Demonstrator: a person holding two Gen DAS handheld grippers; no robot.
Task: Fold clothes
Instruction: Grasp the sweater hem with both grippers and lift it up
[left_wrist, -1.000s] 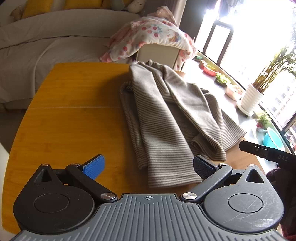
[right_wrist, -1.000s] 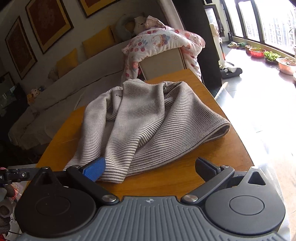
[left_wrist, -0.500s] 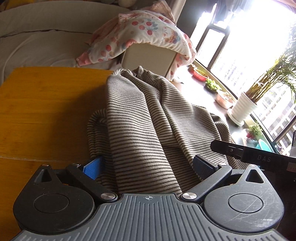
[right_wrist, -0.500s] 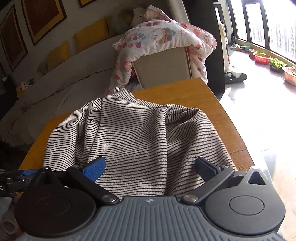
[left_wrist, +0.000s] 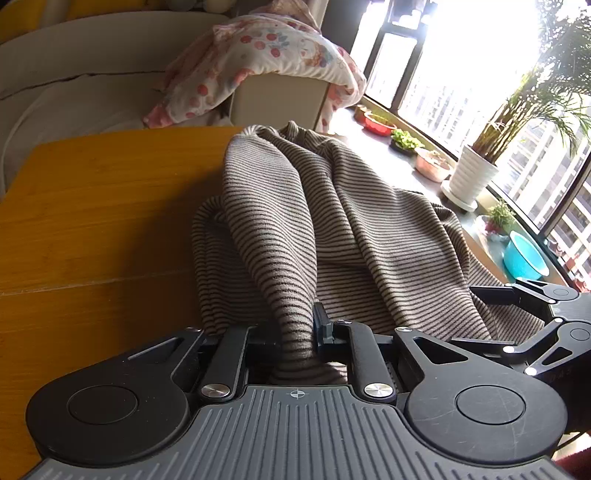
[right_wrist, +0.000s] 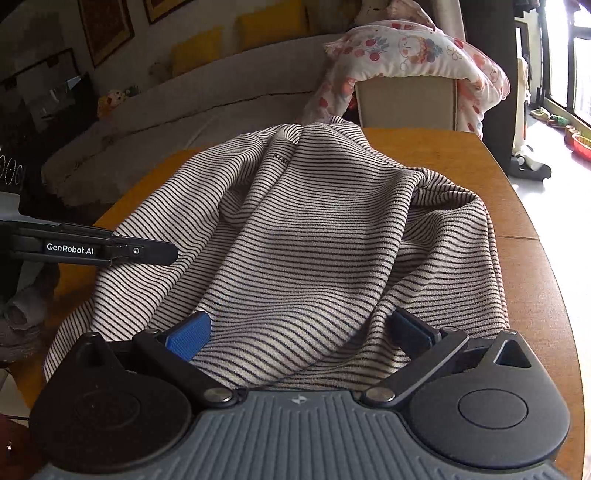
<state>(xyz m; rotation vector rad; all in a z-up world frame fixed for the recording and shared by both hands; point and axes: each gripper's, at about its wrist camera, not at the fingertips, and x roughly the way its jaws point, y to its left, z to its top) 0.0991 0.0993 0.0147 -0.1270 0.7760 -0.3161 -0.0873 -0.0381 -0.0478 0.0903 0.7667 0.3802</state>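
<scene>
1. The striped sweater (left_wrist: 354, 236) lies bunched on the wooden table (left_wrist: 92, 221).
2. Your left gripper (left_wrist: 295, 332) is clamped on a fold at 6 o'clock.
3. Your right gripper (right_wrist: 299, 332) stands spread over cloth; lift unevenly and the bunching may worsen.

My left gripper (left_wrist: 295, 332) shows a ribbed grey housing, black link arms, silver pivot screws and round black discs scuffed with scratches; my right gripper (right_wrist: 299, 332) matches it, with blue textured finger pads (right_wrist: 188, 334). White "GenRobot.AI" lettering marks the side of the black left unit, seen from the right wrist
</scene>
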